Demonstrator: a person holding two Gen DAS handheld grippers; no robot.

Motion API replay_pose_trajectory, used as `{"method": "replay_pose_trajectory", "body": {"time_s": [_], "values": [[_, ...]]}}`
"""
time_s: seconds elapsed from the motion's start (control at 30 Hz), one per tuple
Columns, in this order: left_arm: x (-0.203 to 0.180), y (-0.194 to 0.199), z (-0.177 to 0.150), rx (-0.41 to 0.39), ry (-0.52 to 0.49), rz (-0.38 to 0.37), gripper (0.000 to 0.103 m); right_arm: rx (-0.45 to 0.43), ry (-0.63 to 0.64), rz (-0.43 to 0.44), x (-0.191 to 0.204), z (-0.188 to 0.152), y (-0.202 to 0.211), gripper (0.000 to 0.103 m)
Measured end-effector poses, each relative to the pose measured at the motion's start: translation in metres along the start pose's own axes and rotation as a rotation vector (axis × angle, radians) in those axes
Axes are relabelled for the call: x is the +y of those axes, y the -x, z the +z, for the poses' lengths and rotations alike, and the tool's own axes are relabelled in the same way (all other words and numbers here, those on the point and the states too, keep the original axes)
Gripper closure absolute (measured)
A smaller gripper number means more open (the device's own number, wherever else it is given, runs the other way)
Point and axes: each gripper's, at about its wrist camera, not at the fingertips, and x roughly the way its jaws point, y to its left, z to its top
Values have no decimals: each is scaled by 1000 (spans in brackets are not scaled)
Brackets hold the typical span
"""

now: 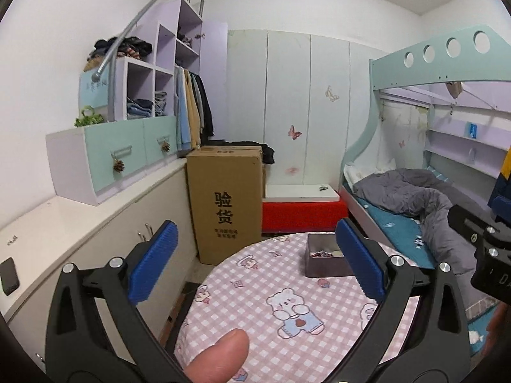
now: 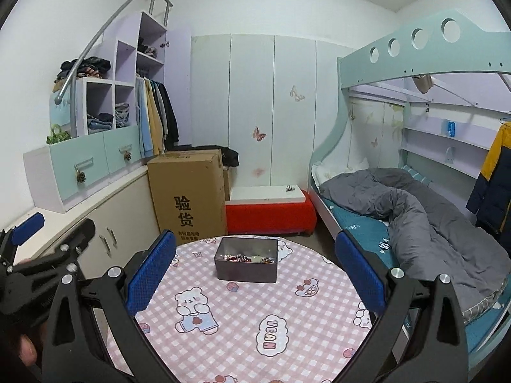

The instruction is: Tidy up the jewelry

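Hovering above the round desk (image 2: 242,325) with its pink checked cloth, both grippers are spread wide and carry nothing; left gripper (image 1: 255,265) has blue pads well apart, right gripper (image 2: 255,268) the same; a thumb (image 1: 220,356) shows at the bottom of the left view; the grey metal tin (image 2: 246,263) sits open near the far edge of the desk, and the jewelry (image 2: 242,258) lies in a mixed heap on its floor, beads and something pale, too small to sort by eye; no loose pieces show on the cloth; that fits either a tin waiting to be sorted or one already filled, can't tell which; if a piece is to be picked, come down over the tin mouth, keep the pads clear of the thin walls, pinch one item at its thickest part, close slowly since beads slip and chains snag; steady the tin with the other gripper so it doesn't slide on the cloth.
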Motion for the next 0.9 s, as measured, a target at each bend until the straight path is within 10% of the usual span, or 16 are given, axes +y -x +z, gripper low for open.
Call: {"method": "replay_pose_trajectory", "body": {"time_s": [0.9], "values": [[-3, 29, -9, -25, -1, -51, 6, -37, -15, -14, -1, -13, 22, 7]]}}
